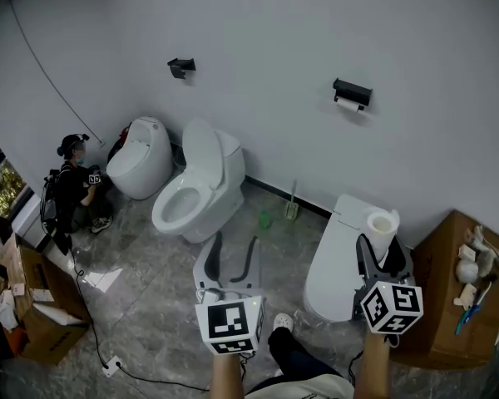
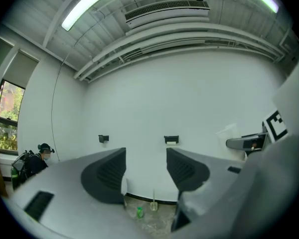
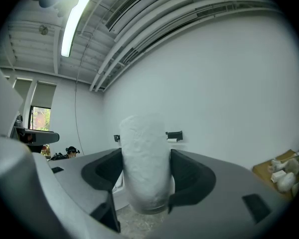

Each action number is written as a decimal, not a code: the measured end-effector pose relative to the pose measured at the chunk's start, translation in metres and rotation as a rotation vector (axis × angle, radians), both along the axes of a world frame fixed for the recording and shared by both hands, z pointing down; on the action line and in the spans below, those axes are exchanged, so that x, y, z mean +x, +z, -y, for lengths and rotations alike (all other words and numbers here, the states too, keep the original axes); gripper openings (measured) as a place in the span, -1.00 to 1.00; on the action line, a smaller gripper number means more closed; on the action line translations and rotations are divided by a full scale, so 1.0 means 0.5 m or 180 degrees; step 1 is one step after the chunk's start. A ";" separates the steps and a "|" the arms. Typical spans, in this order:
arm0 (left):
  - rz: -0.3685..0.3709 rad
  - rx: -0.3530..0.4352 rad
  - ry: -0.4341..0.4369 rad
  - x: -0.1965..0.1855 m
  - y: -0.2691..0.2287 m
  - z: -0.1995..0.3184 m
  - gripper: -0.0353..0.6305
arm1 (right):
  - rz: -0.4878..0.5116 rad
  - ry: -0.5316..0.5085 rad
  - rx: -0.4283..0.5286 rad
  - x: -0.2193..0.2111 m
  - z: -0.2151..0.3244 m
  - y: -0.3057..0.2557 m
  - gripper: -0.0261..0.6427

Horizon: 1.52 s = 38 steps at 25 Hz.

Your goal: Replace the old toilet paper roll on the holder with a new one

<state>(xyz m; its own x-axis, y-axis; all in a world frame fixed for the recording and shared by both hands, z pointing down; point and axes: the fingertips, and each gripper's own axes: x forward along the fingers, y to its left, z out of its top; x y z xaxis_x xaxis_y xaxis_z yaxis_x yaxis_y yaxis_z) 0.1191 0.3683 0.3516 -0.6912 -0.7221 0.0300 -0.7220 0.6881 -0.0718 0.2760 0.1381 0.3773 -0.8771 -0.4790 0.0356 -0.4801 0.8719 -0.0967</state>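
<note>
My right gripper is shut on a new white toilet paper roll, held upright between the jaws; in the right gripper view the new roll fills the gap. On the far wall hangs a black holder with the nearly used-up old roll under it; the holder shows small past the new roll. My left gripper is open and empty, and its view looks at the same holder far off.
A second black holder is further left on the wall. Three toilets stand on the floor: one closed under my right gripper, one open, one round. A person crouches at left. Cardboard boxes stand at right.
</note>
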 end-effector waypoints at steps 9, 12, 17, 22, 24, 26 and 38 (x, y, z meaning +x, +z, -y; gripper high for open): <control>0.0083 0.0012 0.0024 -0.217 -0.039 0.146 -0.18 | 0.0031 0.0045 0.0101 -0.220 0.141 -0.035 -0.01; 0.0120 0.0029 0.0063 -0.279 -0.048 0.197 -0.18 | 0.0063 0.0076 0.0117 -0.282 0.187 -0.045 -0.01; 0.0142 0.0026 0.0118 -0.343 -0.044 0.268 -0.18 | 0.0087 0.0103 0.0148 -0.343 0.250 -0.047 -0.01; 0.0128 0.0015 0.0208 -0.391 -0.039 0.331 -0.18 | 0.0067 0.0226 0.0119 -0.374 0.307 -0.040 -0.01; 0.0121 0.0024 0.0237 -0.412 -0.037 0.352 -0.18 | 0.0064 0.0252 0.0110 -0.389 0.324 -0.038 -0.01; 0.0107 0.0023 0.0268 -0.431 -0.031 0.374 -0.18 | 0.0066 0.0285 0.0110 -0.402 0.339 -0.036 -0.01; 0.0064 0.0022 0.0636 -0.588 -0.004 0.580 -0.18 | 0.0060 0.0656 0.0117 -0.495 0.478 -0.020 -0.01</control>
